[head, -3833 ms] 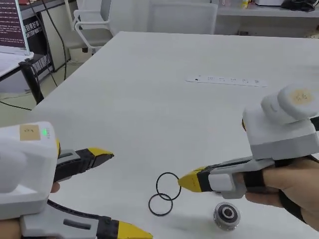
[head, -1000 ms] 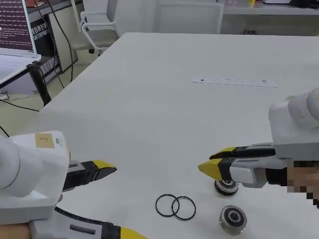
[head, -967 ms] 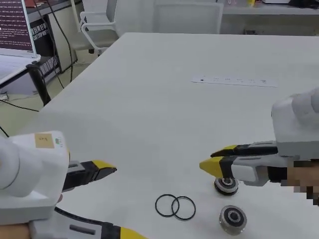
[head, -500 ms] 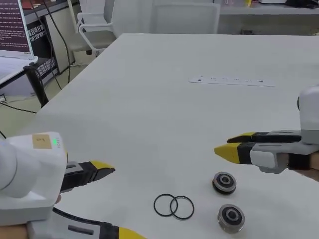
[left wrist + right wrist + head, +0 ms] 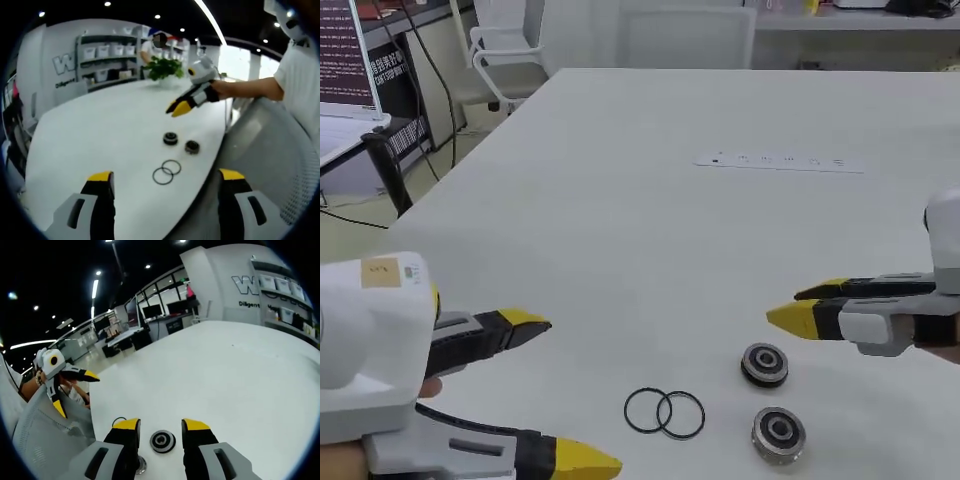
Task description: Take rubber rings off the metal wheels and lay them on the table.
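Note:
Two thin black rubber rings [image 5: 665,412] lie overlapping on the white table [image 5: 650,210], near its front edge. Right of them rest two metal wheels, one [image 5: 764,364] farther and one [image 5: 779,434] nearer. My right gripper [image 5: 798,306] hovers open just above and right of the farther wheel, holding nothing. In the right gripper view that wheel [image 5: 162,441] lies between the jaws of the gripper [image 5: 161,425], below the tips. My left gripper [image 5: 555,393] stands open at the lower left, empty. In the left gripper view the rings [image 5: 167,171] and both wheels [image 5: 170,138] [image 5: 192,146] lie ahead.
A white power strip [image 5: 780,161] lies far back on the table. Off the table's left side stand a chair [image 5: 500,50], a monitor [image 5: 342,50] and cables. A potted plant [image 5: 162,69] stands at the table's far end.
The right gripper has drawn back to the right and up, off the second wheel, which now lies free on the table. Rings and the left gripper stay put.

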`<action>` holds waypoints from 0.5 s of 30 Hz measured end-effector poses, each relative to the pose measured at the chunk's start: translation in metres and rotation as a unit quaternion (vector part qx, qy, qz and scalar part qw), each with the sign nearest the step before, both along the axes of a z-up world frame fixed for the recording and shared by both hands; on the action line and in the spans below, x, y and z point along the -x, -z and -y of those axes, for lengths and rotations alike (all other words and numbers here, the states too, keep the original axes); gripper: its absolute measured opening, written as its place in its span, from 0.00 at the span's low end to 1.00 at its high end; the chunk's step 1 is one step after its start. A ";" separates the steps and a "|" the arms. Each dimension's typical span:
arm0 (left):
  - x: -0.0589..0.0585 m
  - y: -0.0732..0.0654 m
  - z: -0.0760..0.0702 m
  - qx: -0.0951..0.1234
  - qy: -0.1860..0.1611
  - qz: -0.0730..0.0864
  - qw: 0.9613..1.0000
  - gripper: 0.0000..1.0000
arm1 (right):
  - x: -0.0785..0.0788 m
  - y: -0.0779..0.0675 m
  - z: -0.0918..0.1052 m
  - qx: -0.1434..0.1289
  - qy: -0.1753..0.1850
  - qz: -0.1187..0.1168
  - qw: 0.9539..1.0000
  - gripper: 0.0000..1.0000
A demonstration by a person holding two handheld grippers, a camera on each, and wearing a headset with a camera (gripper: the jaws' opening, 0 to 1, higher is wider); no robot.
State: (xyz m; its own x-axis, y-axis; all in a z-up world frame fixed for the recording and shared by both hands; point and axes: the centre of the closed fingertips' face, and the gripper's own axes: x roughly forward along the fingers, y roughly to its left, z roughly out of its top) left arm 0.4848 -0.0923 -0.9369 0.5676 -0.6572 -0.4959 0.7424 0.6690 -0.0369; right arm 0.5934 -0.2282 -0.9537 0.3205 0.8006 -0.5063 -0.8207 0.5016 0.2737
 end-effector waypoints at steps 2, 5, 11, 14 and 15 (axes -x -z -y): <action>-0.001 -0.007 0.003 -0.002 0.008 0.007 1.000 0.87 | 0.000 0.001 0.001 0.004 -0.002 0.000 1.000 0.31; -0.007 -0.025 0.013 0.016 0.018 0.023 0.999 0.88 | 0.000 0.004 0.003 0.008 -0.003 -0.001 1.000 0.32; -0.021 -0.061 0.036 0.021 0.063 0.063 0.996 0.87 | 0.001 0.012 0.008 0.015 -0.005 -0.014 1.000 0.31; -0.030 -0.071 0.044 0.009 0.081 0.076 0.994 0.87 | 0.003 0.015 0.009 0.022 -0.009 -0.016 1.000 0.31; -0.035 -0.073 0.046 0.001 0.086 0.082 0.993 0.87 | 0.004 0.017 0.010 0.026 -0.012 -0.015 0.999 0.31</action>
